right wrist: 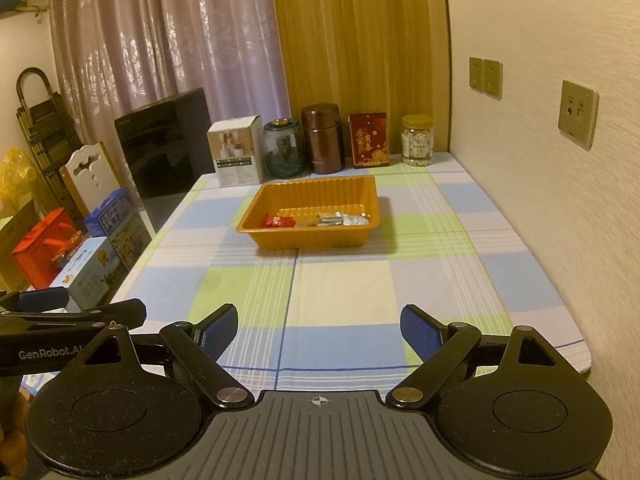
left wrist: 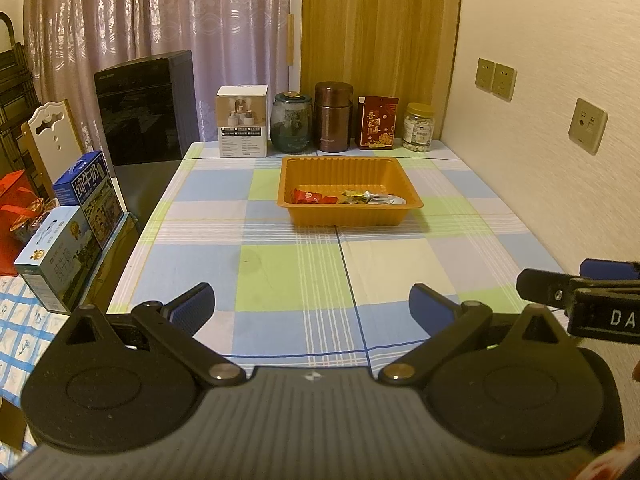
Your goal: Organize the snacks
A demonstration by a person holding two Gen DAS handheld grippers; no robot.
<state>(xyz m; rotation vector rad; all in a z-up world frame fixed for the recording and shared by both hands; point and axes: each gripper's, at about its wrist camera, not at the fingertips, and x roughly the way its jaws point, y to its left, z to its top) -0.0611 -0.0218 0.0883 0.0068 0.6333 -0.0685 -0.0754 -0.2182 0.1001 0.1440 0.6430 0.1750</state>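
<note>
While I've got both grippers parked low over the near edge of the counter (left wrist: 280, 272), nothing is in either one. My left gripper (left wrist: 312, 310) has its blue-padded fingers (left wrist: 192, 306) spread wide apart with only checked cloth showing between them, and the right gripper (right wrist: 319, 330) is the same, fingers (right wrist: 420, 332) splayed wide and holding nothing. From the left camera I can see the right one poking in at the right edge, just beside my right finger.

Straight ahead of both sets of fingers, well apart from them, sits the orange tray (left wrist: 348, 216) on the cloth. The snacks (left wrist: 348, 197) are piled inside it along its near wall: a red wrapper on the left, silvery and mixed wrappers to the right (right wrist: 320, 220). Can't read any of the wrappers from here.

Beyond the tray, along the far edge, there's a row: a white box (left wrist: 242, 120), a dark glass jar (left wrist: 291, 122), a brown flask (left wrist: 334, 116), a red packet (left wrist: 378, 122) and a yellow-lidded jar (left wrist: 419, 127). Off to the left of my left finger, milk cartons (left wrist: 76, 216) are stacked beside the counter.
</note>
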